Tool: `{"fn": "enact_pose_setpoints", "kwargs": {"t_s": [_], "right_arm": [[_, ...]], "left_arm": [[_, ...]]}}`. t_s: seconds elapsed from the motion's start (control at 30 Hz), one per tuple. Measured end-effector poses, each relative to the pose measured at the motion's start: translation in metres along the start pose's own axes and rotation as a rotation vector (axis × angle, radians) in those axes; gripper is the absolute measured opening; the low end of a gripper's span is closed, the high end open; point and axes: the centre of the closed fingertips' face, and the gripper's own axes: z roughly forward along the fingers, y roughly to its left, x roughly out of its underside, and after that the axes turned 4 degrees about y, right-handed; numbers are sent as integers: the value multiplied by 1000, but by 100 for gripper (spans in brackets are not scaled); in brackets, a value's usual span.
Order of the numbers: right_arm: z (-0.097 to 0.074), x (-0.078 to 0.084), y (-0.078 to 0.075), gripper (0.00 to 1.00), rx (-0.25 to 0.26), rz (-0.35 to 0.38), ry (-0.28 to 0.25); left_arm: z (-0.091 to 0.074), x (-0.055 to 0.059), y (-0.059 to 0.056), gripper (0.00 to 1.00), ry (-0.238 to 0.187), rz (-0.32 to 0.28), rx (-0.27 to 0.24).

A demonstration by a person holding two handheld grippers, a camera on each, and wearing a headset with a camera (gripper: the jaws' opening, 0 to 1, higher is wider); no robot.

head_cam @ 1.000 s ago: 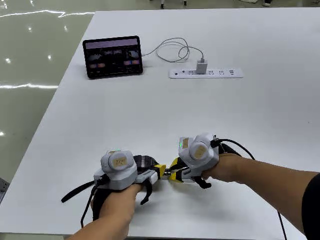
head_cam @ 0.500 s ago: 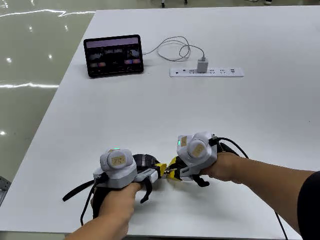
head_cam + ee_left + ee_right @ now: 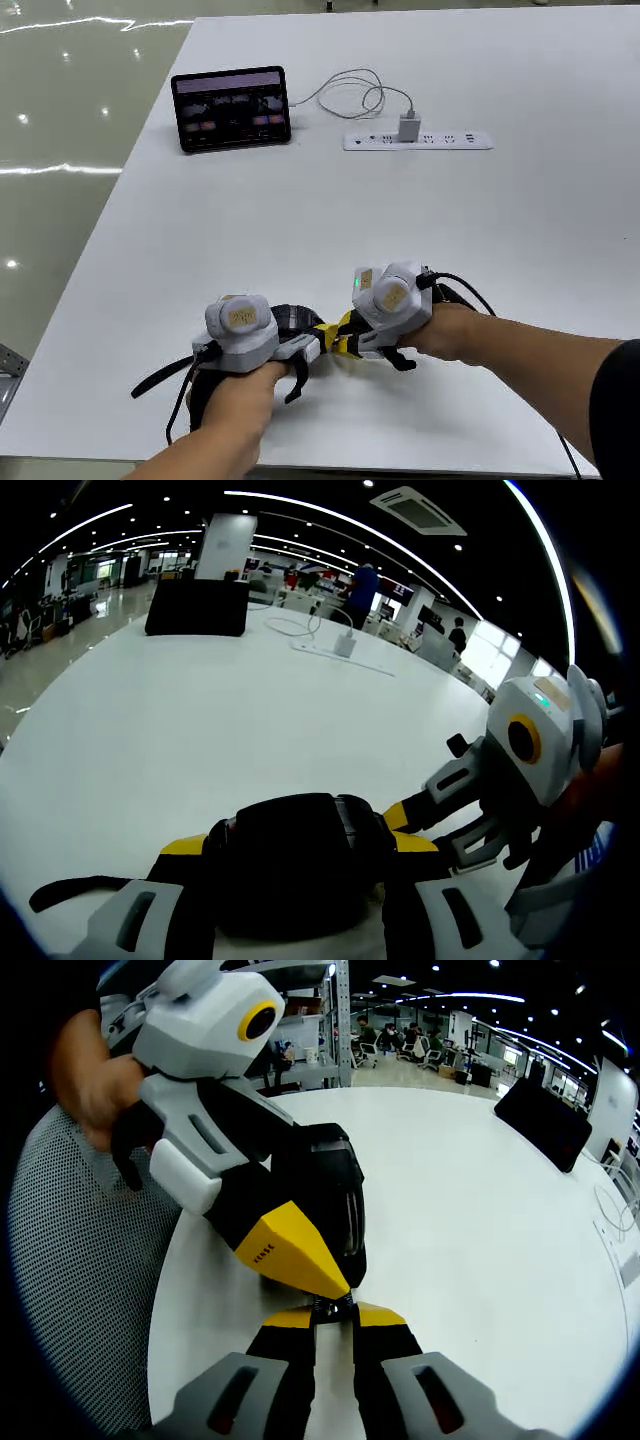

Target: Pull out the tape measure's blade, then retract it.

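The black tape measure (image 3: 289, 321) sits low over the white table (image 3: 420, 230) near its front edge. My left gripper (image 3: 318, 341) is shut on its case (image 3: 300, 870), one yellow-tipped jaw on each side. My right gripper (image 3: 343, 346) meets it tip to tip from the right. In the right gripper view the two jaws of my right gripper (image 3: 333, 1312) are pressed together on a small dark tab, the blade's end, right at the case (image 3: 325, 1195). No length of blade shows between the grippers. The right gripper's white body (image 3: 530, 750) shows in the left gripper view.
A tablet (image 3: 232, 108) stands at the back left. A white power strip (image 3: 418, 141) with a charger and looped cable (image 3: 350, 95) lies at the back centre. A black strap (image 3: 160, 378) trails left by the front edge. The table's left edge drops to a shiny floor.
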Motion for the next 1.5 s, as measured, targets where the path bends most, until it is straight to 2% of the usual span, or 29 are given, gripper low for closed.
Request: {"fn": "enact_pose_setpoints", "kwargs": {"t_s": [0.47, 0.73, 0.83, 0.9, 0.97, 1.0, 1.03, 1.07, 1.17, 1.23, 1.27, 1.33, 1.4, 1.5], "right_arm": [[1, -1, -1, 10, 11, 20, -11], [0, -1, 0, 11, 24, 1, -11], [0, 0, -1, 12, 31, 3, -9], [0, 0, -1, 13, 38, -8, -1], [-1, 0, -1, 16, 43, -10, -2], [-2, 0, -1, 18, 47, -7, -3], [-4, -1, -4, 21, 60, -10, -9], [-5, -2, -5, 23, 66, -9, -15], [-10, -3, -7, 29, 75, 33, -35], [-12, -2, -7, 33, 79, 31, -37], [-12, -1, -7, 33, 78, 35, -34], [-14, 1, -8, 35, 77, 55, -33], [-16, 2, -9, 38, 81, 73, -35], [-18, 2, -8, 39, 83, 81, -41]], "left_arm": [[0, 0, 1, 64, 0, 4, -2], [0, 0, 0, 66, -5, 4, -1], [-1, 0, -1, 66, 5, 23, 5], [-3, -6, 0, 66, -3, 50, -1], [-5, -14, 1, 70, -23, 95, -12], [-5, -15, 0, 74, -22, 98, -10], [-4, -14, 0, 78, -14, 81, 3], [-3, -9, -2, 81, 16, 57, 21], [-5, -14, 0, 98, 7, 76, 13], [-7, -19, -1, 100, -3, 81, 32], [-8, -19, -2, 100, 6, 72, 43], [-8, -22, -2, 100, 9, 78, 49], [-9, -24, -1, 100, 1, 108, 51], [-8, -26, 4, 100, 7, 101, 48]]}}
